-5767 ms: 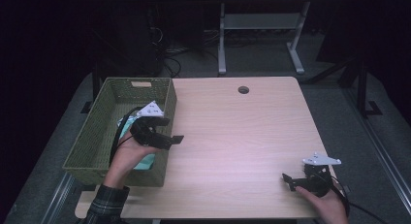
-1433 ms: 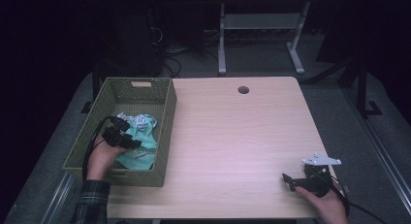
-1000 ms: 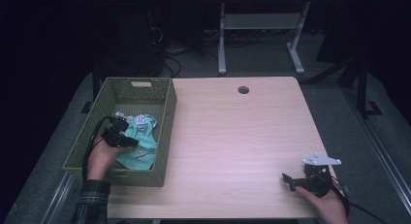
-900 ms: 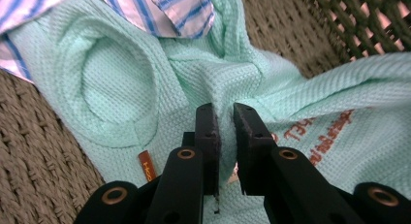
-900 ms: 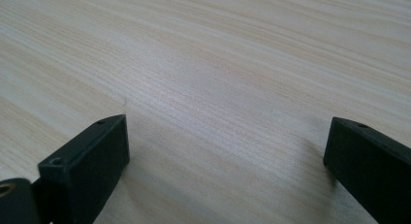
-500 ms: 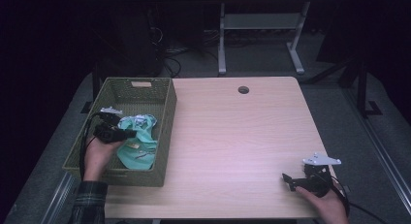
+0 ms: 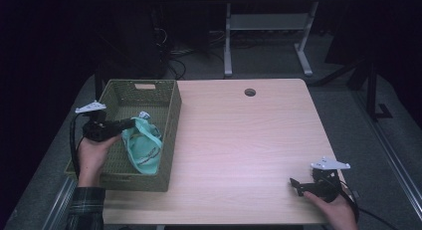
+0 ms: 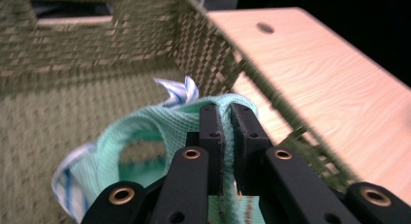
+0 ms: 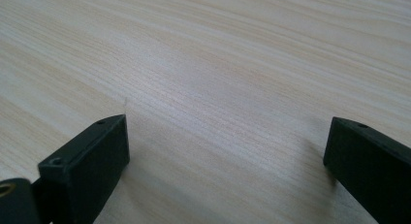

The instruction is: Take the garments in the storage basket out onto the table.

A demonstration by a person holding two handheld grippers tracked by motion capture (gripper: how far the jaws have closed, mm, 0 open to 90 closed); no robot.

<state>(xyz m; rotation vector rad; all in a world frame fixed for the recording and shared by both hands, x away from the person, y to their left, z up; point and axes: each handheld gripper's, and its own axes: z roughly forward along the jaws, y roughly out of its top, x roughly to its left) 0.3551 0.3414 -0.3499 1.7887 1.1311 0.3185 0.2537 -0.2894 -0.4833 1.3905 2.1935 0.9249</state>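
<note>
Nearest the person, at the right front corner of the table (image 7: 239, 140), the right hand-held gripper (image 7: 298, 185) rests low on the bare wood with its jaws standing wide apart and nothing between them; in the right gripper view the two black jaws frame plain tabletop.

Farther left, the left hand-held gripper (image 8: 227, 132) is pinched tight on a fold of a mint-green knitted cloth (image 8: 160, 129), which it holds partly raised inside the woven green basket (image 7: 171, 115) at the table's left edge. From above, the left hand-held gripper (image 7: 127, 124) points toward the basket's right wall, and the cloth (image 7: 142, 148) hangs from its tips down toward the basket floor.

The cloth looks light, soft and limp: it drapes and loops rather than keeping a shape, so it should lift with little effort but will sag, swing and perhaps catch on the rough weave of the basket wall. The knit seems grippy rather than slippery and not fragile. A bunched fold or the hem, as now, is probably the best place to hold it; a single thin layer might slide out.

Within the basket, a white piece with blue stripes (image 8: 177, 90) shows just behind the green cloth, touching it; I cannot tell whether it is part of the same item or a separate one. Otherwise the basket floor appears bare.
</note>
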